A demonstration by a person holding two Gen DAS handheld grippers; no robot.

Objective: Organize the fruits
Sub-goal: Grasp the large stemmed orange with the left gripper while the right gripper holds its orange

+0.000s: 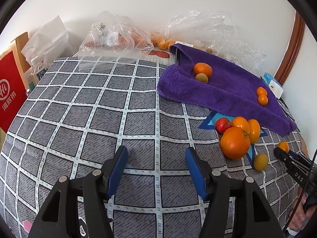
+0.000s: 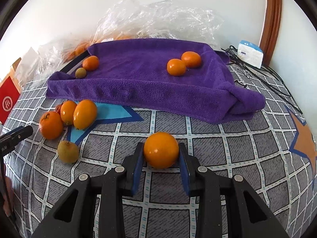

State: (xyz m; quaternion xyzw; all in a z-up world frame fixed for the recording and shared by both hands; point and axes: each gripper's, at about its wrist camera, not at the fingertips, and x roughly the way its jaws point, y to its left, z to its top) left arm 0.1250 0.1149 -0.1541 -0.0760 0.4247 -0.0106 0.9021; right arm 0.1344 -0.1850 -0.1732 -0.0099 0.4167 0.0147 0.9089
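The right hand-held gripper (image 2: 160,155) angles down toward the grid-patterned grey fabric cover (image 2: 227,158), its blue-padded black jaws clamped on a smooth, glossy round orange fruit (image 2: 160,152) just in front of the purple terry towel (image 2: 142,83). The left hand-held gripper (image 1: 156,170) also tilts downward, jaws apart with nothing between them, over bare cover well to the left of the towel. On the fluffy towel lie two pairs of fruit: a small orange with a dull greenish one (image 2: 80,72) at its left end, two small oranges (image 2: 176,67) toward its right. Just in front of the towel's left edge sits a cluster of oranges (image 2: 68,119). Crinkled clear plastic bags (image 2: 158,15) stand behind the towel.
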